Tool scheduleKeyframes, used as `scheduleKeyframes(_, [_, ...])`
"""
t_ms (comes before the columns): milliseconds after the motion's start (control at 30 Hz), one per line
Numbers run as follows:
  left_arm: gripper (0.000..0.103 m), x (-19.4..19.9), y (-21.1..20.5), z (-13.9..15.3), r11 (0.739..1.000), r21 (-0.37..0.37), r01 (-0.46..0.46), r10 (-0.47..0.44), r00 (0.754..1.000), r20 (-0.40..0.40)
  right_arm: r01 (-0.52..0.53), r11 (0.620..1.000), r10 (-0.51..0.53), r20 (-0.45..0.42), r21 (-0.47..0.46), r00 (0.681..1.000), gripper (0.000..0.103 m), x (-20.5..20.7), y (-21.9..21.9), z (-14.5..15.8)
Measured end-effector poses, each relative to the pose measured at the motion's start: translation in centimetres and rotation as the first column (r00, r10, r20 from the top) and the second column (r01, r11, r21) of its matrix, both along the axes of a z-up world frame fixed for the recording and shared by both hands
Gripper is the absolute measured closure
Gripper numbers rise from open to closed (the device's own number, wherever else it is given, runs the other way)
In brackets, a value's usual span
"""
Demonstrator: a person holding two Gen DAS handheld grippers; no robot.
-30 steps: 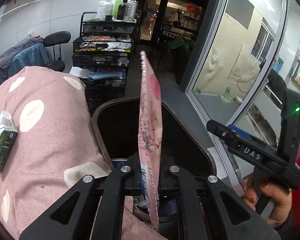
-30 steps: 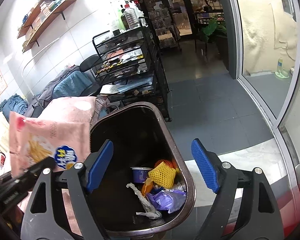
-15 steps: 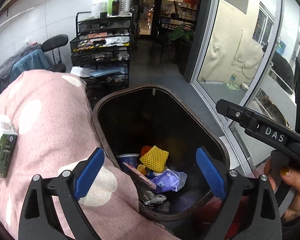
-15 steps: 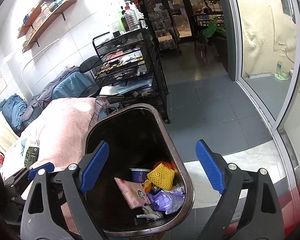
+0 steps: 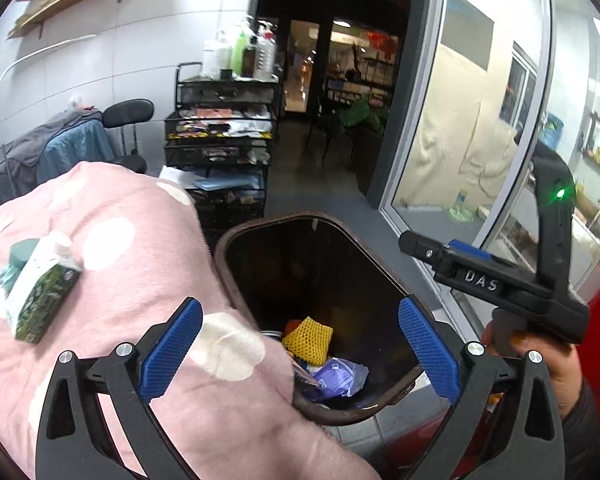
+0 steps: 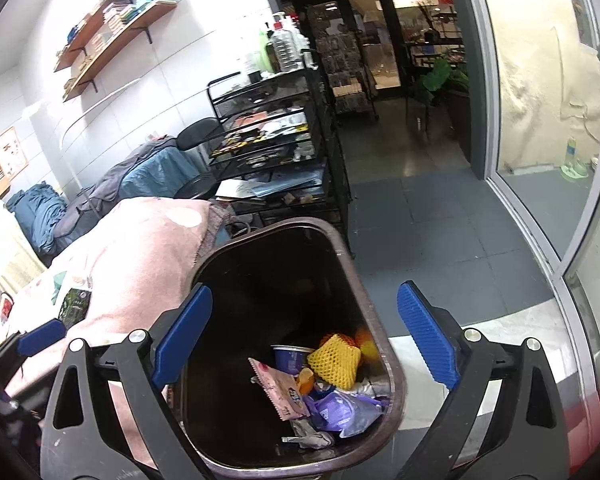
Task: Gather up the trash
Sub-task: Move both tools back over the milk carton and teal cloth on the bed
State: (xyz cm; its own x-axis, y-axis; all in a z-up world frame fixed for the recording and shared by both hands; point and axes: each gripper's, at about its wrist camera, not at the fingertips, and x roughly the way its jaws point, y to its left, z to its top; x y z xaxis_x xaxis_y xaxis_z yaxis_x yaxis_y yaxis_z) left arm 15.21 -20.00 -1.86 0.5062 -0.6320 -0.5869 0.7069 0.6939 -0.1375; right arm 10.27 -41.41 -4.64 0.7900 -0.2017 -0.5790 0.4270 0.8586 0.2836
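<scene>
Both grippers hang with their jaws opening wide and nothing between the blue pads: the left gripper [image 5: 296, 346] sits over the near rim of the trash bin, partly above the pink blanket, and the right gripper [image 6: 304, 338] sits above the bin's opening. From the left wrist view the right gripper shows at the right edge, held in a person's hand [image 5: 540, 364] with a green light lit on its upright part.

Largest in view, the pink blanket [image 5: 112, 264] with pale dots covers a rounded surface just left of the bin and touches its left rim. Behind it a black wire rack [image 6: 276, 136] carries bottles on top and papers on its shelves, with a black chair draped in blue and grey cloth beside it.

The dark trash bin [image 6: 394, 364] stands on the grey tiled floor beside the glass door. Inside, at the bottom, lie a pink snack wrapper [image 6: 282, 390], a purple plastic bag [image 6: 340, 410], a yellow foam net [image 6: 336, 358] and a purple cup [image 6: 290, 356], all bunched together.

A small green drink carton [image 5: 36, 288] with a white cap lies on its side on the blanket, well apart from the bin.
</scene>
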Motion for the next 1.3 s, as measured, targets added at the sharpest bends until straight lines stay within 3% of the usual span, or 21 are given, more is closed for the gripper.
scheduleKeyframes(333, [0.005, 0.1, 5.4, 1.3, 0.995, -0.041, -0.086, 0.087, 0.996, 0.036, -0.098, 0.995, 0.098, 0.007, 0.004, 0.995, 0.010, 1.6, 3.5, 0.4])
scheduleKeyframes(667, [0.005, 0.9, 10.4, 1.2, 0.983, 0.012, -0.183, 0.178, 0.968, 0.177, -0.278, 0.960, 0.278, 0.005, -0.013, 0.961, 0.010, 5.2, 10.1, 1.3])
scheduleKeyframes(900, [0.005, 3.8, 14.7, 0.6, 0.968, 0.053, -0.246, 0.239, 0.965, 0.111, -0.412, 0.911, 0.412, -0.009, -0.023, 0.911, 0.010, 7.8, 14.9, 1.8])
scheduleKeyframes(1033, [0.005, 5.9, 16.4, -0.2, 0.953, 0.114, -0.281, 0.272, 0.958, 0.087, -0.474, 0.880, 0.473, -0.028, -0.035, 0.881, 0.010, 9.1, 17.3, 2.0])
scheduleKeyframes(1167, [0.006, 7.0, 17.0, -0.9, 0.957, 0.153, -0.245, 0.234, 0.968, 0.087, -0.514, 0.856, 0.513, -0.040, -0.045, 0.857, 0.010, 10.0, 18.9, 2.2])
scheduleKeyframes(1300, [0.008, 8.6, 16.1, -1.6, 0.956, 0.238, -0.172, 0.151, 0.983, 0.106, -0.526, 0.849, 0.524, -0.055, -0.051, 0.850, 0.009, 10.8, 19.4, 2.2])
